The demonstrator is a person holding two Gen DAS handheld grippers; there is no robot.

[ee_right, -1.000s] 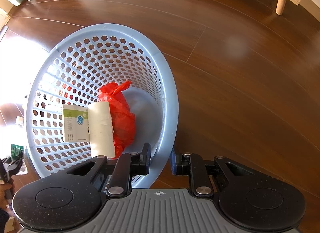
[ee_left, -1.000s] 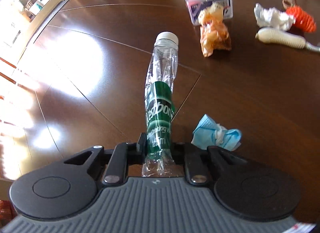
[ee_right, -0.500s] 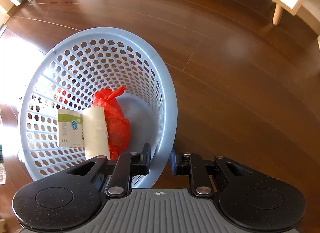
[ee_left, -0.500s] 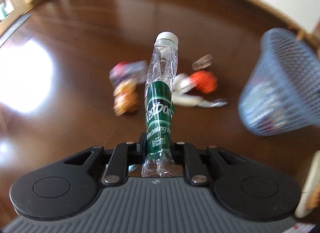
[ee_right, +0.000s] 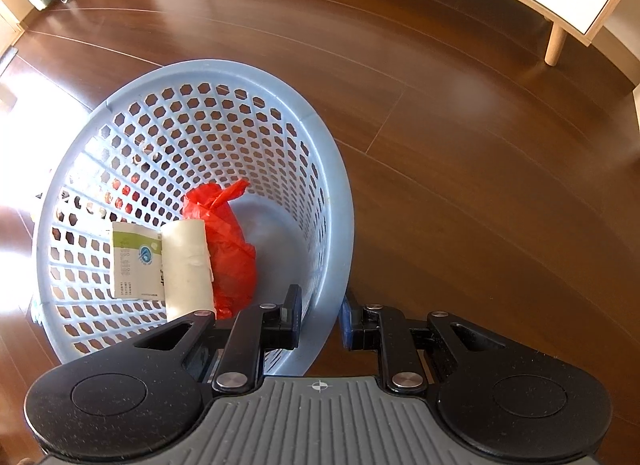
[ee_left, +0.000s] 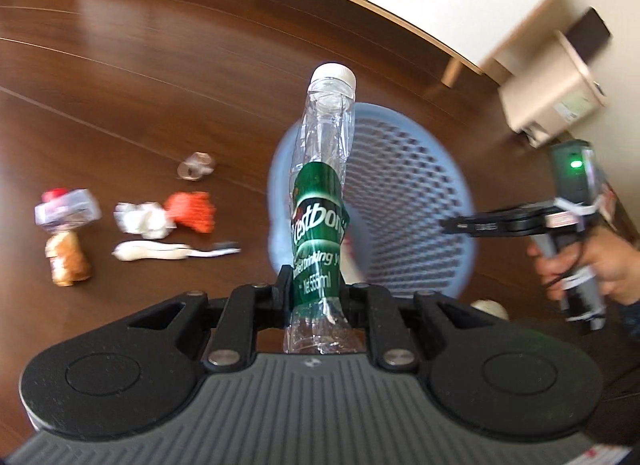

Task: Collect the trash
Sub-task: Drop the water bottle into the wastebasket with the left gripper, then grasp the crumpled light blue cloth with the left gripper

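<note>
Crumpled clear plastic with a green label, the bottle [ee_left: 320,201] stands out along the left tongs [ee_left: 316,297], which are clamped tight on its lower body, white cap pointing away from the camera. It hangs in the air with the blue basket [ee_left: 404,193] just behind and below it, so the step in hand looks like the carry to the bin, not yet the drop. The right tongs [ee_right: 320,319] are closed on the basket's rim, one finger inside the wall and one outside, holding the basket tilted with its mouth open toward the bottle; in the left view the person's hand [ee_left: 592,261] grips that tool at the basket's far edge. Inside the basket already lie a red bag [ee_right: 228,249], a white roll [ee_right: 186,265] and a small green-and-white packet [ee_right: 136,261]. On the dark wooden floor [ee_right: 480,185], well apart from the basket, more litter waits: a crumpled white tissue [ee_left: 140,217], an orange mesh piece [ee_left: 194,211], a white-handled tool [ee_left: 160,253], a brownish wrapper [ee_left: 66,261], a clear box [ee_left: 66,211] and a small clear scrap [ee_left: 196,165]. My reading is that the next move calls for bringing the cap over the rim and into the mouth, then parting the left tongs so the bottle falls in; the long, springy bottle could catch the rim or bounce out if let go too early.
</note>
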